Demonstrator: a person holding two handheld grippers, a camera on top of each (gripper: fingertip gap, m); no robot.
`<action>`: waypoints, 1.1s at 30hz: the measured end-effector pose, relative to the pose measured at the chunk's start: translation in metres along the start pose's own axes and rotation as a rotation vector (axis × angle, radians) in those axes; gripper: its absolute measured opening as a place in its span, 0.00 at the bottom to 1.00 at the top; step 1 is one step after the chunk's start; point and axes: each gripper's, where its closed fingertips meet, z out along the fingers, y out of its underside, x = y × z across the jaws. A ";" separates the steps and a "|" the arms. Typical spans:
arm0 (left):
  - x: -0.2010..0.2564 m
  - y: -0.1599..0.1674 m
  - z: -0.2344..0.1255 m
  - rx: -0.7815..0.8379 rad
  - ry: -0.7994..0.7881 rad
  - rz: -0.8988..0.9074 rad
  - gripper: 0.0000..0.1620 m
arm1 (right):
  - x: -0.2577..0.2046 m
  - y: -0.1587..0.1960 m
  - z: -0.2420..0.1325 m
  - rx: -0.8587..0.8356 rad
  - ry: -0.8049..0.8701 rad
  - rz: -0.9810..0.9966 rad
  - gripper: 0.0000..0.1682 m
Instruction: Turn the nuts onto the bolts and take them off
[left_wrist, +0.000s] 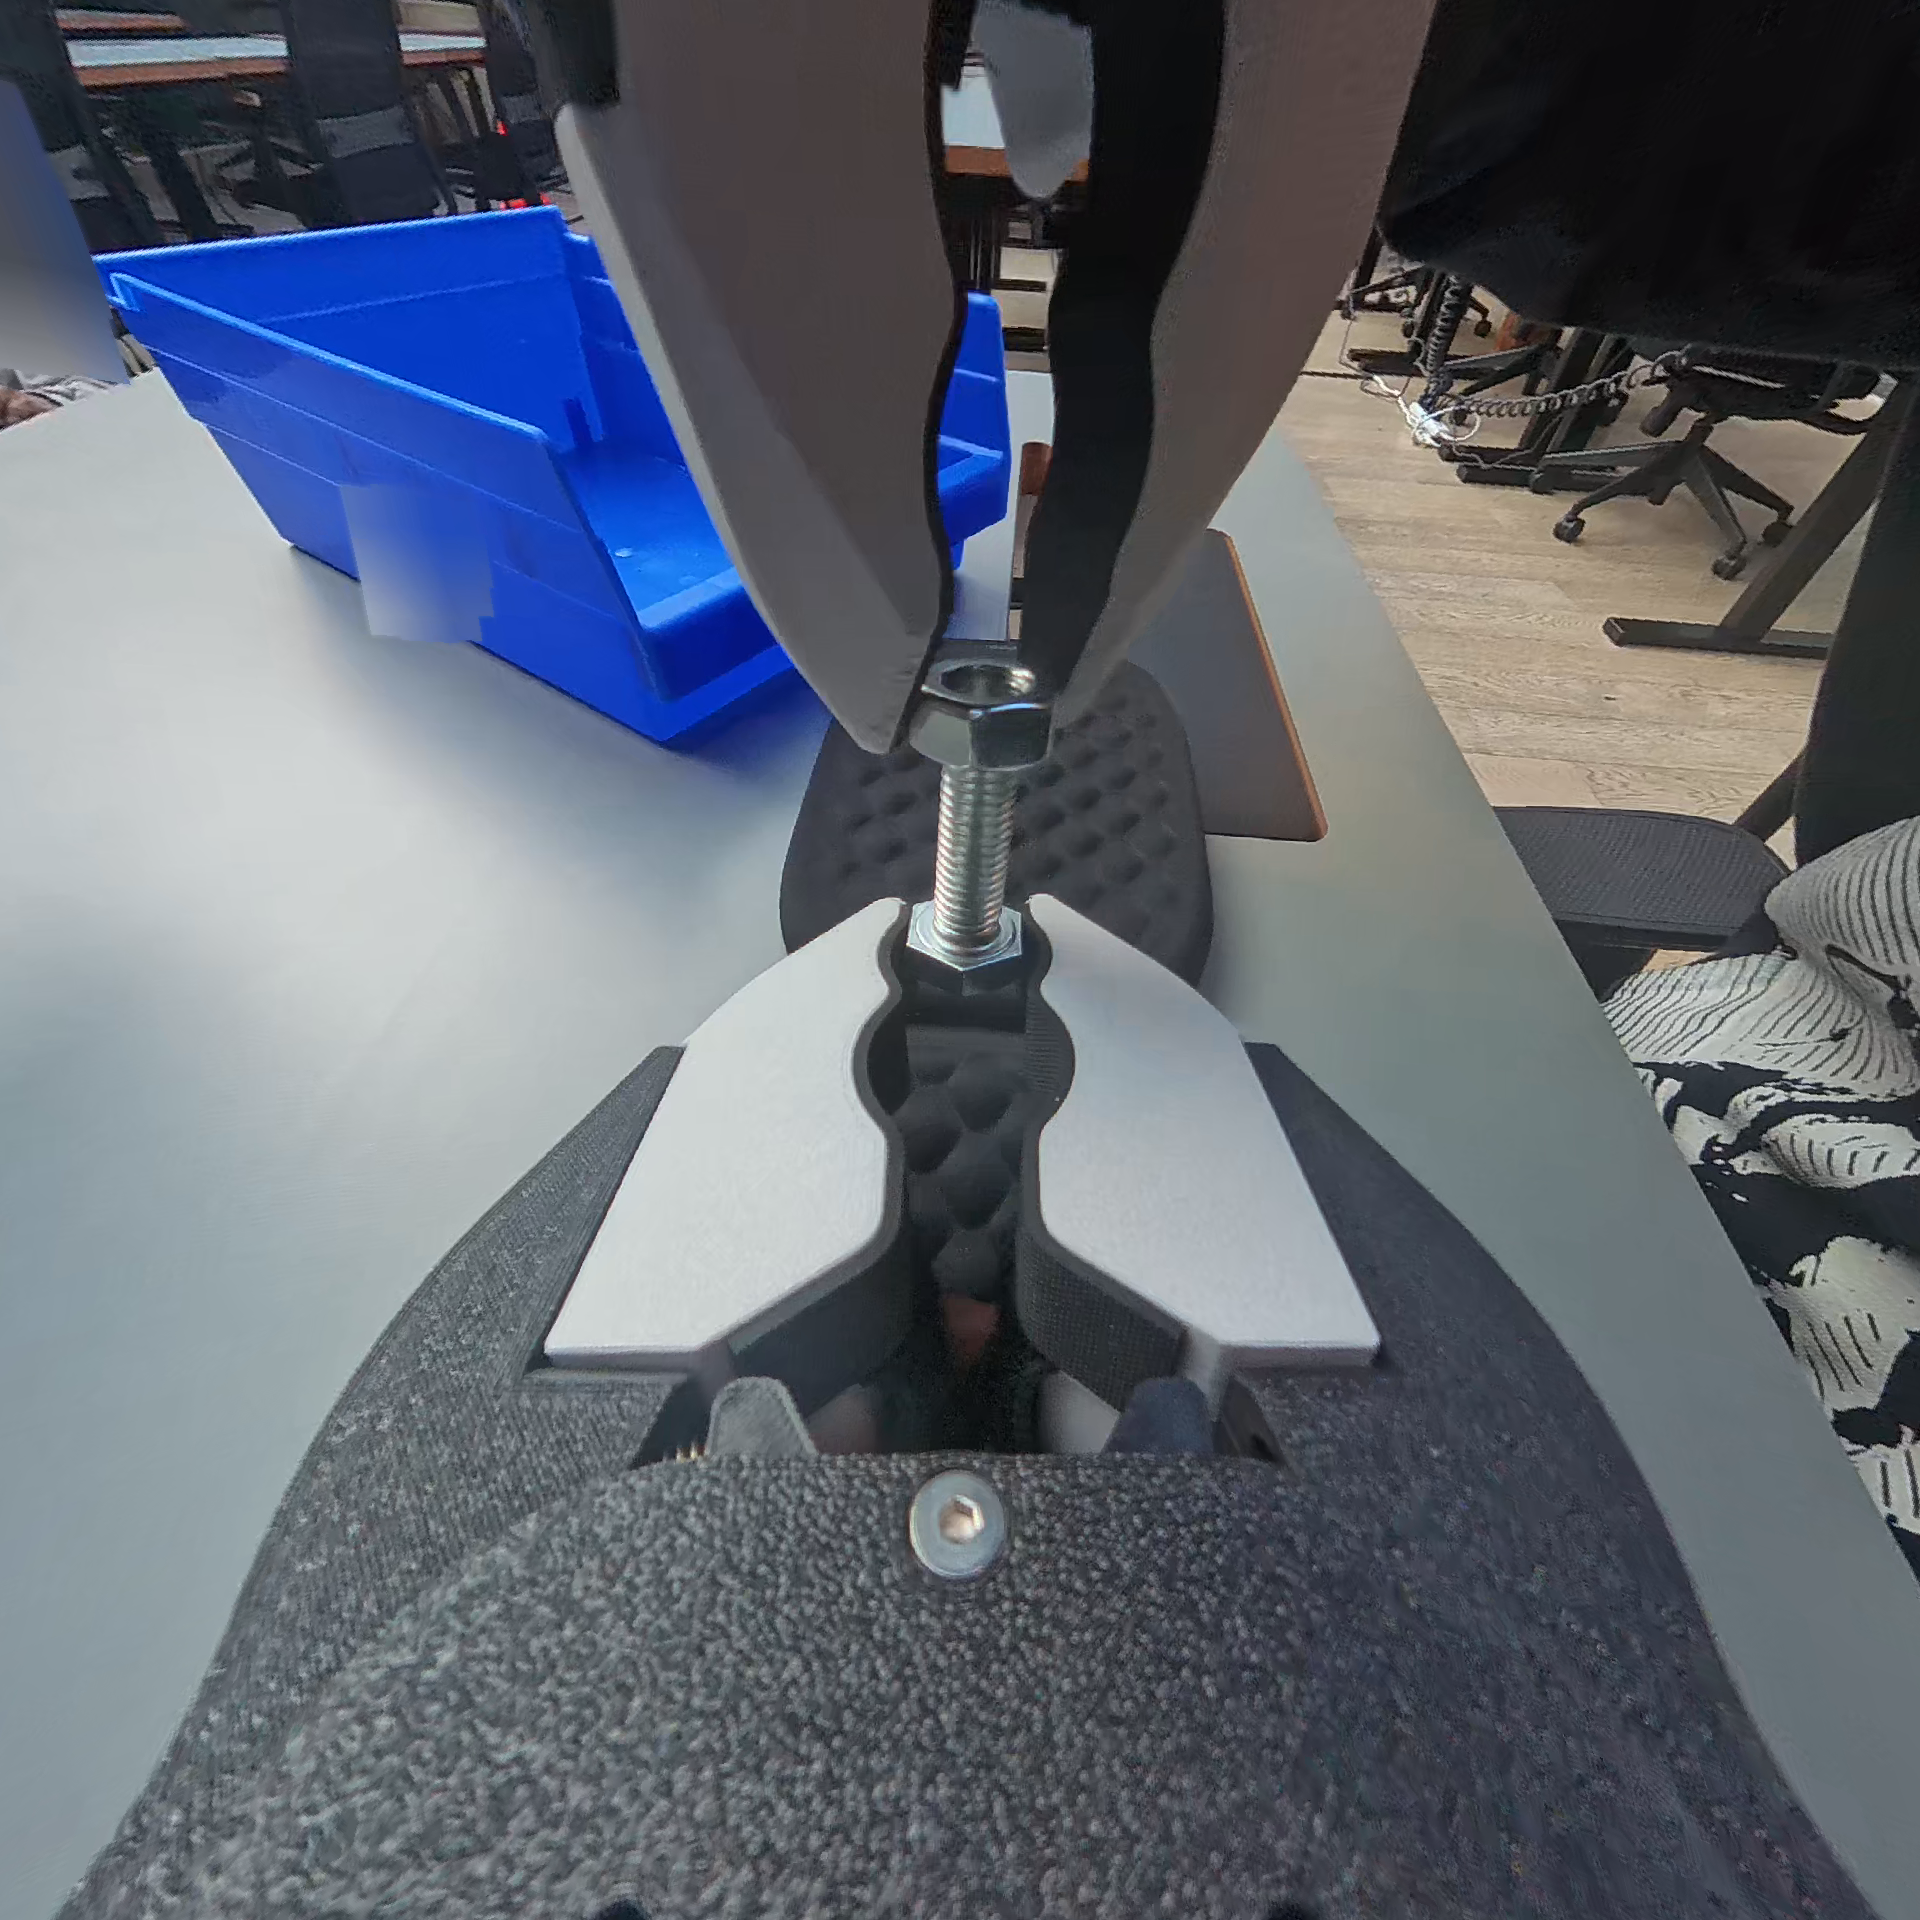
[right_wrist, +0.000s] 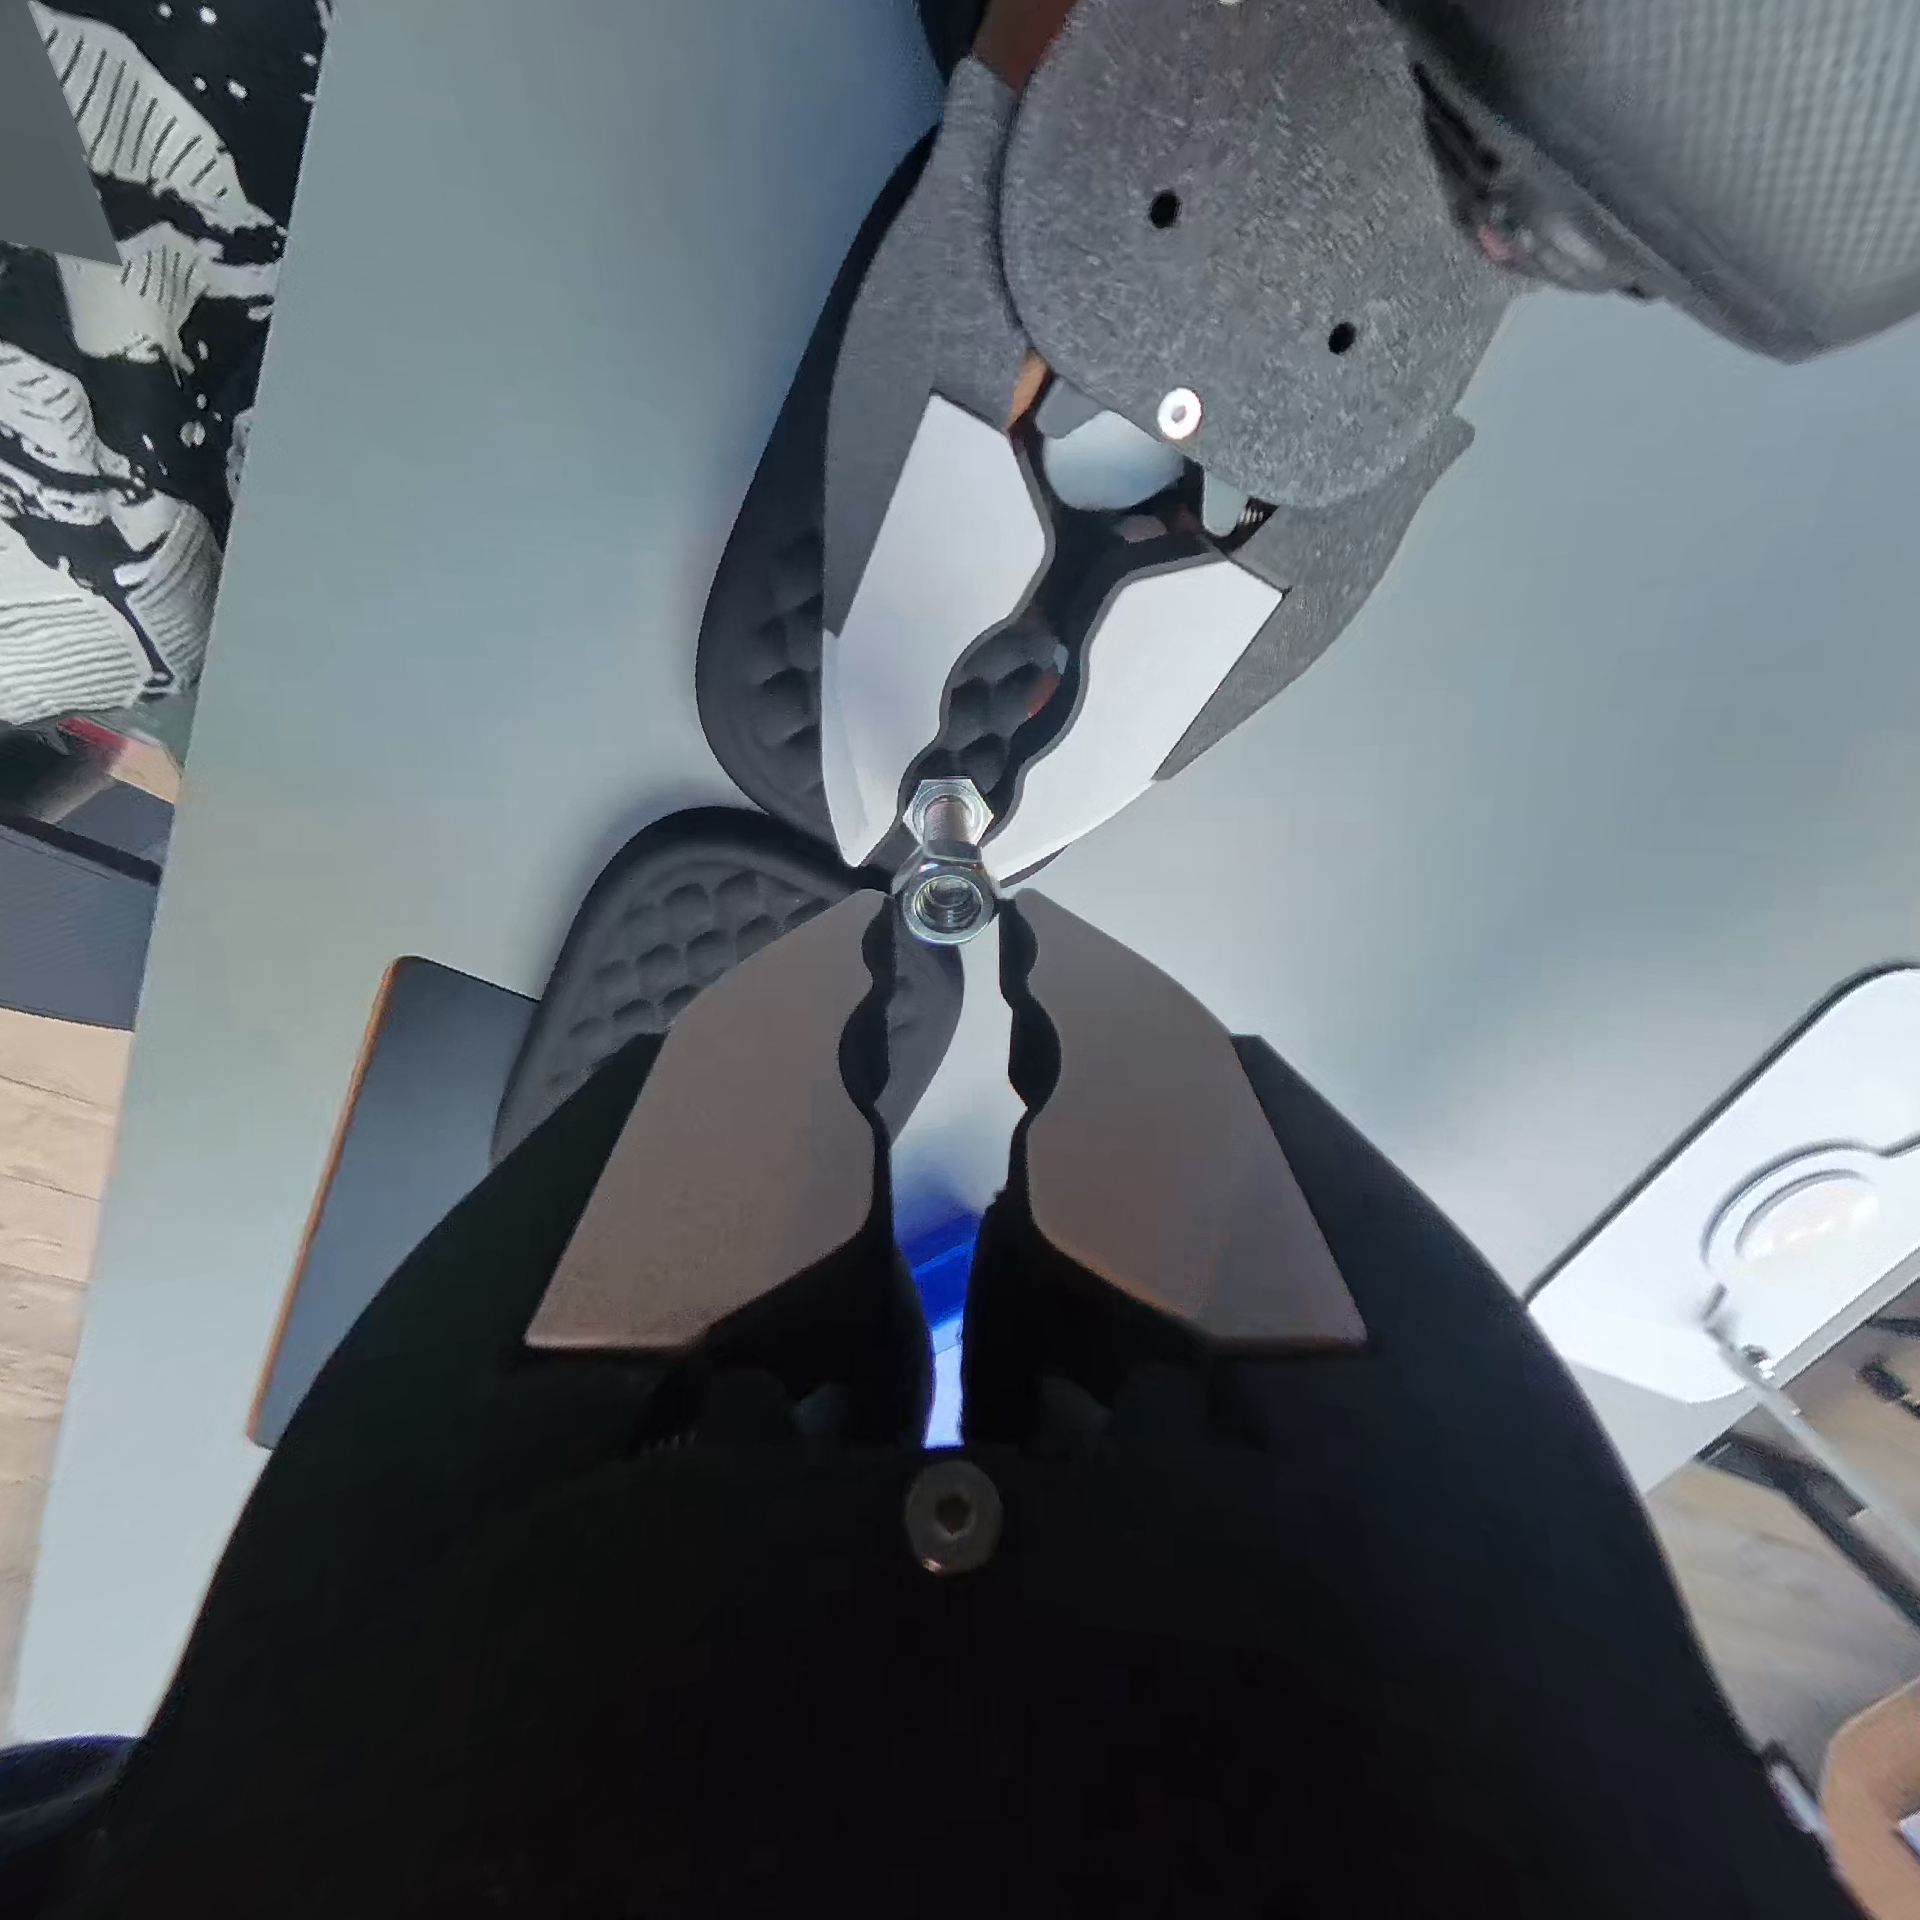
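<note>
Holding the bolt (left_wrist: 966, 847) upright by its lower end: left gripper (left_wrist: 966, 961) tongs are narrow, clamped at the hex head/lower nut (left_wrist: 966, 948); can't tell which of the two the tips bite. Right gripper (left_wrist: 982, 686) comes from above, tongs pinched narrow on the top nut (left_wrist: 982, 717), which sits at the very tip of the thread. From the right wrist view, right gripper (right_wrist: 948, 914) tips flank that nut (right_wrist: 943, 896) and its bore faces the camera, bolt (right_wrist: 948, 831) running away toward the left gripper (right_wrist: 940, 821). All of it hangs above a black dimpled pad (left_wrist: 1122, 821) on the grey table (left_wrist: 312, 935).

Step in hand, my read: nut is either just starting on or just coming off; can't tell direction from one moment.

To do it well:
- keep nut axis in line w/ bolt axis; a tilt at the first thread means cross-threading
- left grip stays firm so the bolt doesn't spin along
- right grip on nut flats, not corners, or it slips
- light axial push only, short turns, re-grip betw. turns
- work over the pad so a dropped nut doesn't roll far

Containers: blue bin (left_wrist: 499, 416) on table behind, open front toward us. Visible floor of the bin looks bare; part of the inside is hidden behind the right gripper, so contents there unknown.
</note>
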 end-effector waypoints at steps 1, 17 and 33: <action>-0.002 0.001 0.001 -0.005 -0.017 0.003 0.11 | 0.000 0.001 0.000 -0.016 -0.007 0.051 0.11; 0.003 0.008 0.006 -0.068 0.048 -0.034 0.11 | 0.000 0.008 0.006 -0.214 -0.045 -0.223 0.09; 0.002 -0.008 -0.006 0.074 0.066 -0.061 0.11 | 0.012 -0.018 -0.010 0.165 -0.021 -0.039 0.15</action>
